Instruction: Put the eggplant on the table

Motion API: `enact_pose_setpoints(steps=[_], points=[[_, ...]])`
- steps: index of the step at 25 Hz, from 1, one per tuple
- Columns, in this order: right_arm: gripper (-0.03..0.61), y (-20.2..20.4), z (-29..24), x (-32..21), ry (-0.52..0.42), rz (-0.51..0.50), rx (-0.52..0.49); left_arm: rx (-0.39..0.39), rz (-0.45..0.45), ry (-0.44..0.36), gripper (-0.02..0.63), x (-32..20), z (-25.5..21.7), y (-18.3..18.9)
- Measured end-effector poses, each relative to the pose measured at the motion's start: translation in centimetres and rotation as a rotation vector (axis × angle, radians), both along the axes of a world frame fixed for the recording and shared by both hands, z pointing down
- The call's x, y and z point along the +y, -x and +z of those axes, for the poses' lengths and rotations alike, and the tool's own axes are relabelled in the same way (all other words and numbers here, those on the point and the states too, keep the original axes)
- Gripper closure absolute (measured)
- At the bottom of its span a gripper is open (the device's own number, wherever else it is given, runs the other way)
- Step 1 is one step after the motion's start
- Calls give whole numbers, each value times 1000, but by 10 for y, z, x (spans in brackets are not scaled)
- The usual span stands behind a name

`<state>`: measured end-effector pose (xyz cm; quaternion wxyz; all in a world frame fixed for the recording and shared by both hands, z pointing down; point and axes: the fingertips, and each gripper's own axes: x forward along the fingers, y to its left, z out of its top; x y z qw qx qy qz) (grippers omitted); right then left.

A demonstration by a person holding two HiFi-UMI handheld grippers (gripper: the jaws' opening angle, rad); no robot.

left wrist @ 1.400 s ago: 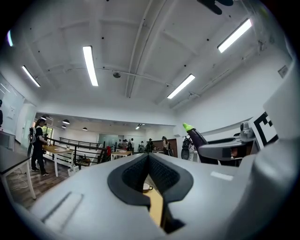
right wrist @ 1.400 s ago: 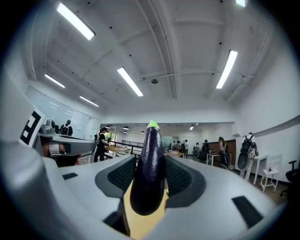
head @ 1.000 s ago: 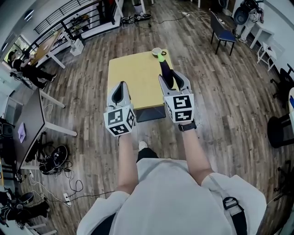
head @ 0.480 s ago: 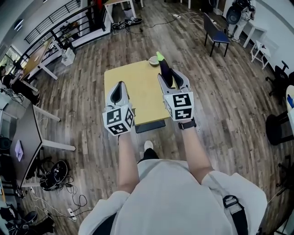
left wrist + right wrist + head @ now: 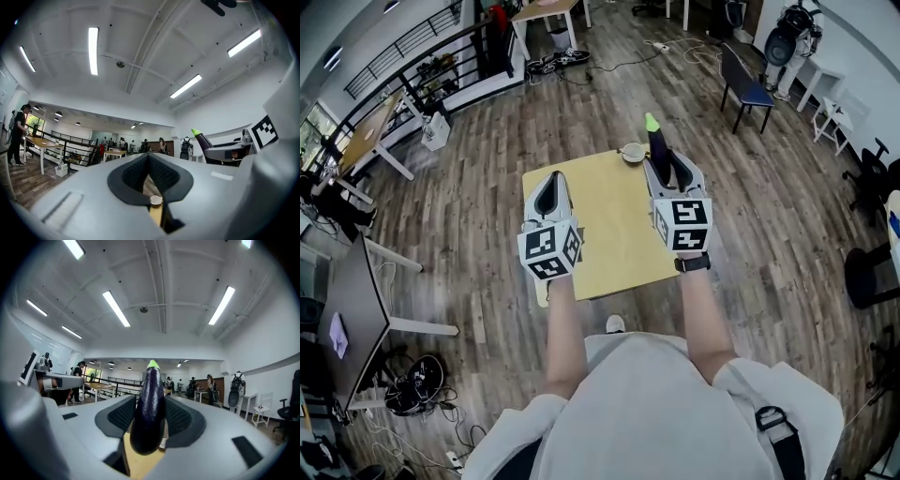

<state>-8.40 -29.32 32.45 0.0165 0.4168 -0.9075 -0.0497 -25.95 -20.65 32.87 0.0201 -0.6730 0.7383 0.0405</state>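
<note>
A dark purple eggplant (image 5: 656, 142) with a green tip stands upright between the fingers of my right gripper (image 5: 672, 171), which is shut on it. In the right gripper view the eggplant (image 5: 149, 413) fills the middle between the black pads. It hangs over the far right part of the yellow table (image 5: 609, 239). My left gripper (image 5: 550, 194) is over the table's left side, shut with nothing in it; its tips (image 5: 149, 157) meet. The left gripper view also catches the eggplant (image 5: 202, 140) off to the right.
A small round bowl (image 5: 632, 152) sits at the table's far edge, just left of the eggplant. Wood floor surrounds the table. A blue chair (image 5: 745, 80) stands far right, a dark desk (image 5: 361, 281) at left, cables (image 5: 412, 398) on the floor.
The table has come closer and both grippers have moved from its near edge to over its top. The eggplant stays gripped in the right gripper.
</note>
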Motion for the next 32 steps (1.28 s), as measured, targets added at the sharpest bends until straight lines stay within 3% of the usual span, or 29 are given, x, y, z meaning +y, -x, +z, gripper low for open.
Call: enact_pose_setpoints(steps=[8,14,25,32], points=[[385,61,-5,-36,-16,-6,-17,-8,37,-19,606,-46,-6,57],[384,97,22,-38,9,-15,-32,-1,48,11,606,-54,23,91],[383,132,72,-30,93,-67,85,94,101,126,606,-64,83,97],[383,155,97,-42,131,-119,126,125,61,156,606,-72,103,116]])
